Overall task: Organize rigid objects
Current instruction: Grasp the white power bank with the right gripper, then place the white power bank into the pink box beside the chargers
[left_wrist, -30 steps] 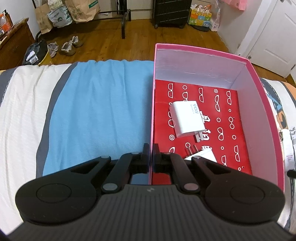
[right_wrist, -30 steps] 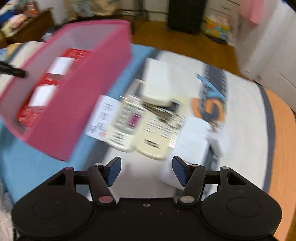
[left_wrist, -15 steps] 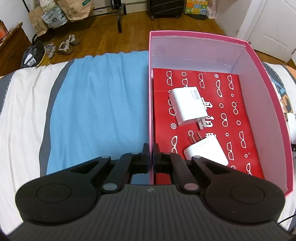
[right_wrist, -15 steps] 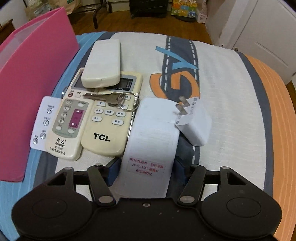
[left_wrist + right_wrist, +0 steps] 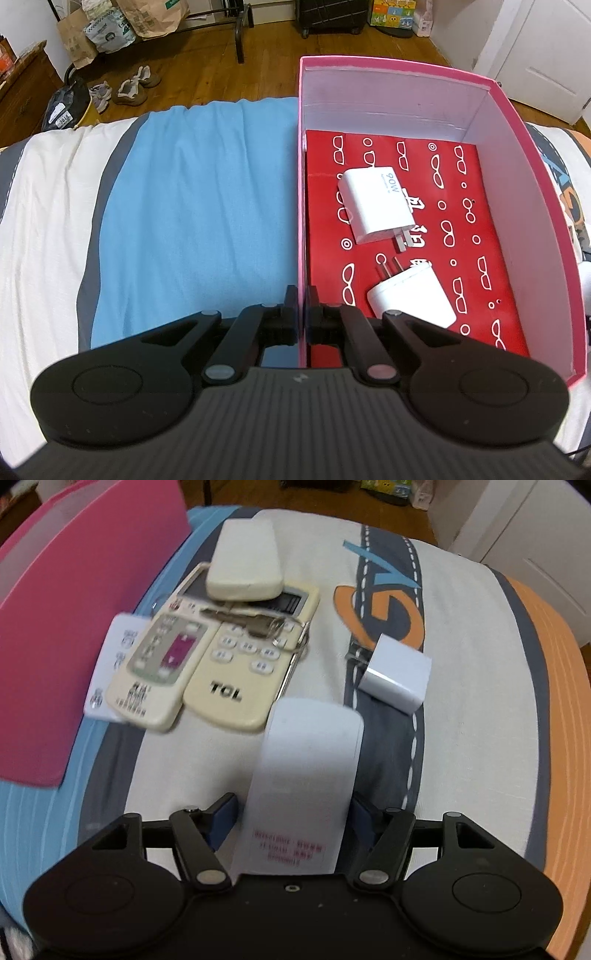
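My left gripper [image 5: 302, 295] is shut on the left wall of the pink box [image 5: 399, 64], one finger inside and one outside. On the box's red floor lie two white chargers [image 5: 376, 203] [image 5: 410, 299]. In the right wrist view my right gripper [image 5: 293, 805] stands open, pointing steeply down over a white remote [image 5: 310, 753] lying face down on the bed. Its blue pads [image 5: 225, 812] straddle the remote's near end, with a small gap on the left side. A white cube charger [image 5: 397, 675] sits just beyond, to the right.
Left of the white remote lie a cream TCL remote [image 5: 243, 675], a second cream remote [image 5: 162, 664], a white card [image 5: 114, 657], keys [image 5: 255, 622] and a pale remote [image 5: 243, 565] stacked on top. The box's pink outer wall [image 5: 74, 627] stands at far left.
The right gripper swung away from the pink box and sank over the white remote, which now lies between its fingers. The left gripper kept its grip on the box wall.
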`<action>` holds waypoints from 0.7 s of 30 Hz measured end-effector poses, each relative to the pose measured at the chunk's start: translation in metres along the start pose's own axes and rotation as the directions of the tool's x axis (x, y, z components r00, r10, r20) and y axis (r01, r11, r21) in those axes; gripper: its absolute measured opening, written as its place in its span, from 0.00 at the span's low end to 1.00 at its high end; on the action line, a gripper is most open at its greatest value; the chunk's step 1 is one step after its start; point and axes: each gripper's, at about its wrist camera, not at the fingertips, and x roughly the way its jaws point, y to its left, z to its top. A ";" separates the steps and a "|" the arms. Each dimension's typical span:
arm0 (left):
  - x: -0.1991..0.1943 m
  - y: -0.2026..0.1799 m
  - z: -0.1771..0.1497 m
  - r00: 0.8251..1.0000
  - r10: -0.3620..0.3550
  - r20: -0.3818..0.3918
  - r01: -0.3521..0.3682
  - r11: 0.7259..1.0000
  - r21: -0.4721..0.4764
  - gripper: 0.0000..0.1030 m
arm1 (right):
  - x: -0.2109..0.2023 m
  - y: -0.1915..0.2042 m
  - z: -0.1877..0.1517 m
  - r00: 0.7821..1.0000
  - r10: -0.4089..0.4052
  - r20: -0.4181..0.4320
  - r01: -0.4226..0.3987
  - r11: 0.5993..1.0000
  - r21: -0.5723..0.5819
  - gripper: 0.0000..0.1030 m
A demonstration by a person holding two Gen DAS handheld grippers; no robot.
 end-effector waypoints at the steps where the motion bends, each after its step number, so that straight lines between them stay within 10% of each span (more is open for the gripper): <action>1: 0.000 0.000 0.000 1.000 0.001 0.001 -0.001 1.000 -0.001 0.02 | 0.000 -0.002 0.000 1.000 0.001 0.007 -0.001 1.000 0.013 0.62; 21: -0.006 0.001 -0.004 1.000 -0.004 0.030 0.004 1.000 -0.009 0.02 | -0.096 0.041 -0.042 0.978 0.036 0.207 -0.039 0.999 0.010 0.62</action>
